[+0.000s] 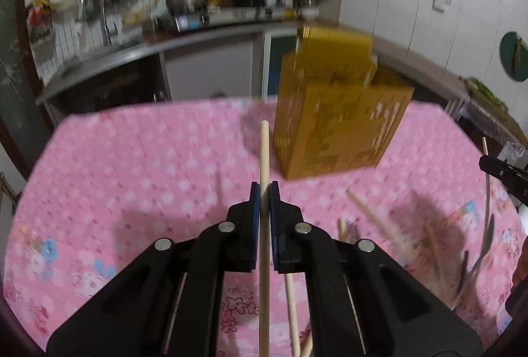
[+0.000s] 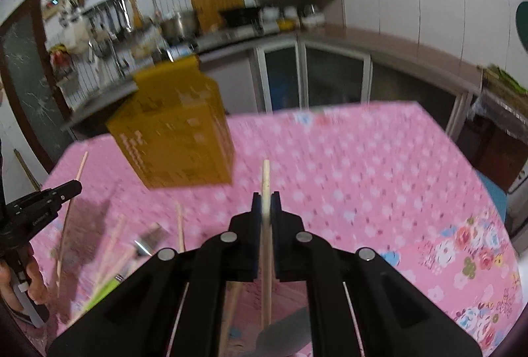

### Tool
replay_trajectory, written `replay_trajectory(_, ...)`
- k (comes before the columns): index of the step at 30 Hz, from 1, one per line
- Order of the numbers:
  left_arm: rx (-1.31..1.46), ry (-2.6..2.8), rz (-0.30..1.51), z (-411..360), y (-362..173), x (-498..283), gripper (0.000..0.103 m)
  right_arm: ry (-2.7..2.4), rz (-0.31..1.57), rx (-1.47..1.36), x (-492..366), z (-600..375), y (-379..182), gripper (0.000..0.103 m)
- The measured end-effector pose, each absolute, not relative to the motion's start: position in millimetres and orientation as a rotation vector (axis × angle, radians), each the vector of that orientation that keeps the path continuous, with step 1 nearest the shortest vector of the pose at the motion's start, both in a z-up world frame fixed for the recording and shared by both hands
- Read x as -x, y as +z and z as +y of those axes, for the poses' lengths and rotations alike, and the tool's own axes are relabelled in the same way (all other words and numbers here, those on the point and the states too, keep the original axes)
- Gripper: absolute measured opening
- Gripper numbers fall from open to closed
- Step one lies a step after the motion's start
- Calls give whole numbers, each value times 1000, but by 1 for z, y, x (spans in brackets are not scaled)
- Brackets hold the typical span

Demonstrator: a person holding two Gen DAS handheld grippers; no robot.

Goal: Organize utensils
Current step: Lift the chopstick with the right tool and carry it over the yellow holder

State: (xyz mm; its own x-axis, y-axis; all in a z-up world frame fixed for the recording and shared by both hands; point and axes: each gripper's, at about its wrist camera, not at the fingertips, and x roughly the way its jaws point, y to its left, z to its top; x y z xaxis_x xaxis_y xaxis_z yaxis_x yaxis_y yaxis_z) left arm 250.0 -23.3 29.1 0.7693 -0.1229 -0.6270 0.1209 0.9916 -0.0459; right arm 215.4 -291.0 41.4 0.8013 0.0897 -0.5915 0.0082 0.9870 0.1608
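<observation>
My left gripper [image 1: 264, 188] is shut on a wooden chopstick [image 1: 264, 152] that points away over the pink table. My right gripper [image 2: 266, 200] is shut on a wooden-handled utensil [image 2: 266, 182] whose grey head shows below the jaws. The yellow perforated utensil holder [image 1: 333, 112] stands on the table ahead of the left gripper and slightly right; in the right wrist view the holder [image 2: 178, 132] stands ahead and left. Loose chopsticks [image 1: 379, 218] and metal utensils [image 1: 485, 244] lie on the cloth between the grippers.
The pink flowered tablecloth [image 1: 148, 165] covers the table. A kitchen counter [image 1: 198, 33] with pots, shelves and hanging tools runs behind it. The left gripper and hand show at the left edge of the right wrist view [image 2: 36, 208].
</observation>
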Motion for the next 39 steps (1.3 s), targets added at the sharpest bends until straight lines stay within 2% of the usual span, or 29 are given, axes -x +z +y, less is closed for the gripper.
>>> replay_trajectory(8, 1, -151, 504, -34, 82, -223, 4, 83, 450, -151, -195, -273, 89, 6)
replay_trajectory(20, -14, -166, 380, -50, 100, -209, 4, 114, 354, -150, -197, -262, 107, 6)
replay_trajectory(28, -6, -165, 343, -51, 105, -219, 4, 136, 309, -168, -211, -255, 116, 6)
replay_trajectory(39, 7, -151, 235, -61, 144, -264, 4, 149, 186, -156, -253, -246, 158, 6)
